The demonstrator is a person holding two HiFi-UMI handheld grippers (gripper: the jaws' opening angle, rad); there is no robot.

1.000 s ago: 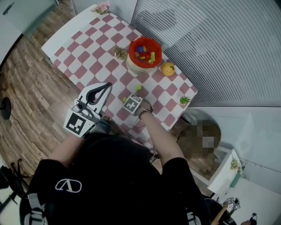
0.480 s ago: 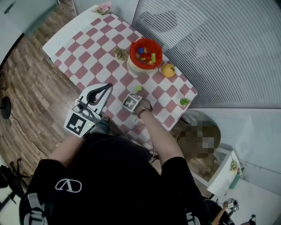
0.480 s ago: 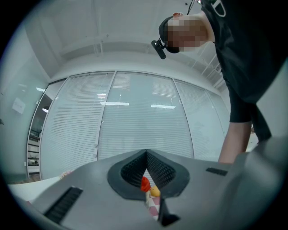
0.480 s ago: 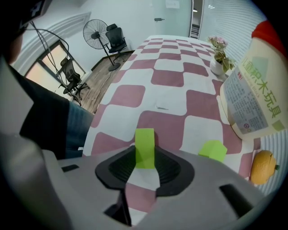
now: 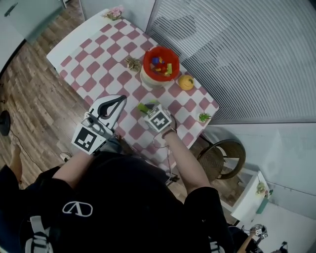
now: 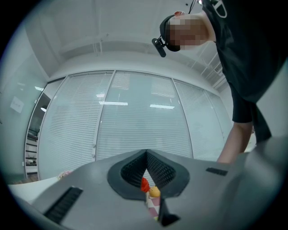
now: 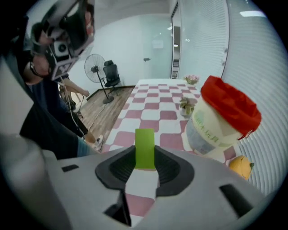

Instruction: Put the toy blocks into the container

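Observation:
A flat green block (image 7: 144, 148) stands upright between the jaws of my right gripper (image 7: 145, 156), which is shut on it above the checkered table (image 7: 155, 108). In the head view the right gripper (image 5: 146, 107) holds the green block (image 5: 143, 106) a short way in front of the container (image 5: 161, 63). This is a cream tub with a red rim (image 7: 220, 117), and several coloured blocks lie inside it. My left gripper (image 5: 117, 102) hovers over the table's near left edge, jaws together and empty. In its own view the left gripper (image 6: 146, 155) points up at the window blinds.
An orange (image 5: 186, 82) lies right of the container, and a small potted plant (image 5: 203, 117) stands at the table's right corner. Dried flowers (image 5: 131, 63) sit left of the container, pink flowers (image 5: 114, 12) at the far end. A chair (image 5: 219, 158) stands beside the table.
My right gripper closed on the green block that lay on the table and now holds it off the cloth. The left gripper has stayed in place.

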